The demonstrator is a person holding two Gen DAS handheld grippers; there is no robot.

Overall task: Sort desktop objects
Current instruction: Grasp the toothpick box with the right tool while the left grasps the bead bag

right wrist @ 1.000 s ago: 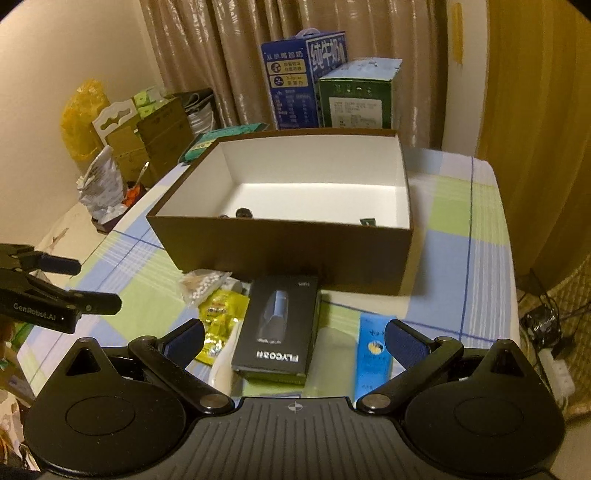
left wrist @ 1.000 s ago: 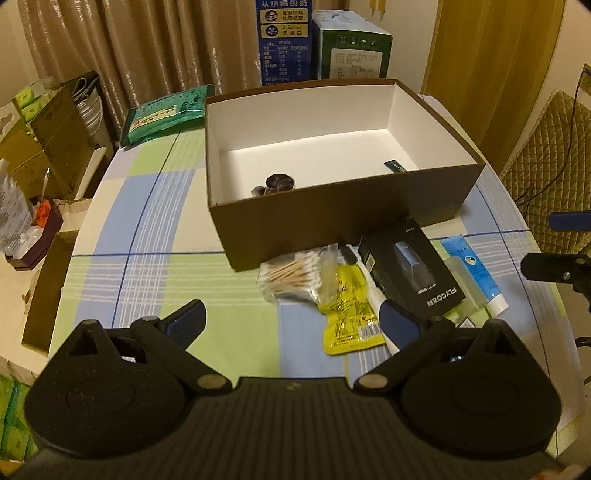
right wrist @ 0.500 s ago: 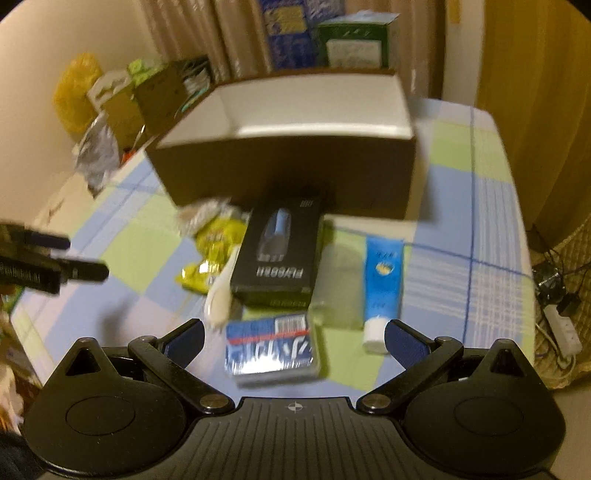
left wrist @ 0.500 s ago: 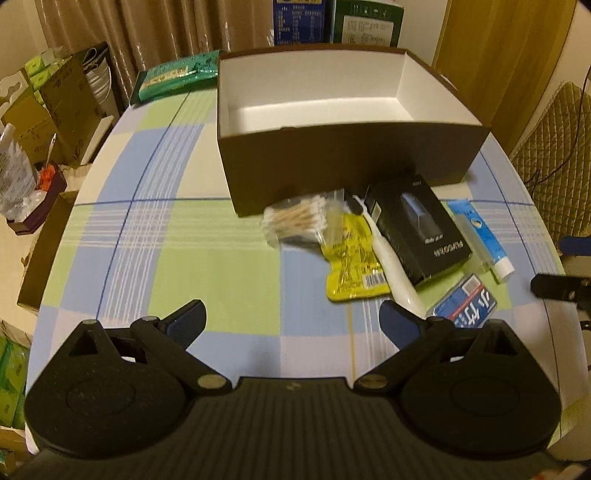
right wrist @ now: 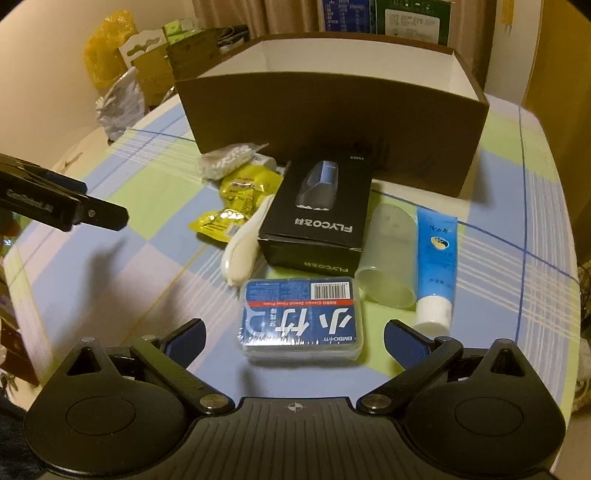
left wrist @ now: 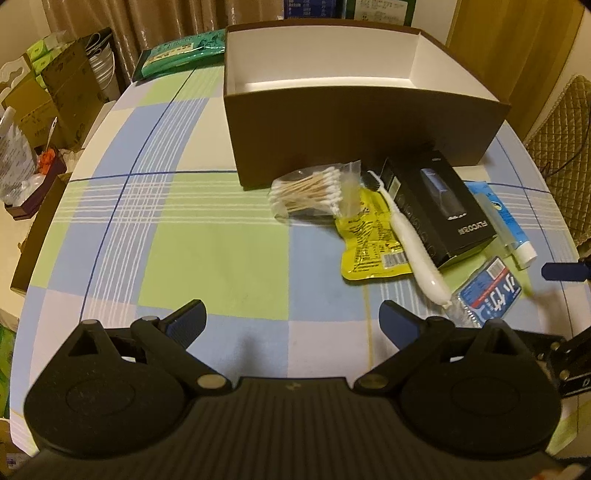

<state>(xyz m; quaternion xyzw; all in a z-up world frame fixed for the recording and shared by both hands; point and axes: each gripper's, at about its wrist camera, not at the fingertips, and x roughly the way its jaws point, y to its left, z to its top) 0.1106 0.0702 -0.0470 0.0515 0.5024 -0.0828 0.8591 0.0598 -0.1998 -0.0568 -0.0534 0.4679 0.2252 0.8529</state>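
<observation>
A brown open box (left wrist: 362, 122) (right wrist: 332, 118) stands on the checked tablecloth. In front of it lie a bag of cotton swabs (left wrist: 310, 190), a yellow packet (left wrist: 369, 236) (right wrist: 236, 199), a white toothbrush (left wrist: 410, 240) (right wrist: 243, 243), a black FLYCO box (left wrist: 439, 206) (right wrist: 317, 214), a clear cup (right wrist: 388, 254), a blue tube (left wrist: 506, 225) (right wrist: 437, 258) and a blue floss-pick pack (left wrist: 487, 293) (right wrist: 301, 317). My right gripper (right wrist: 293, 336) is open, its fingers on either side of the floss pack, apart from it. My left gripper (left wrist: 291, 323) is open and empty over bare cloth.
A green packet (left wrist: 181, 55) lies at the table's far left corner. Cardboard boxes and bags (left wrist: 48, 96) stand off the left edge. Two cartons (right wrist: 384, 16) stand behind the box. A quilted chair (left wrist: 557, 122) is off the right edge.
Both grippers have pulled back and dropped lower toward the table's near edge. The floss pack has come into view between my right fingers. Both stay open.
</observation>
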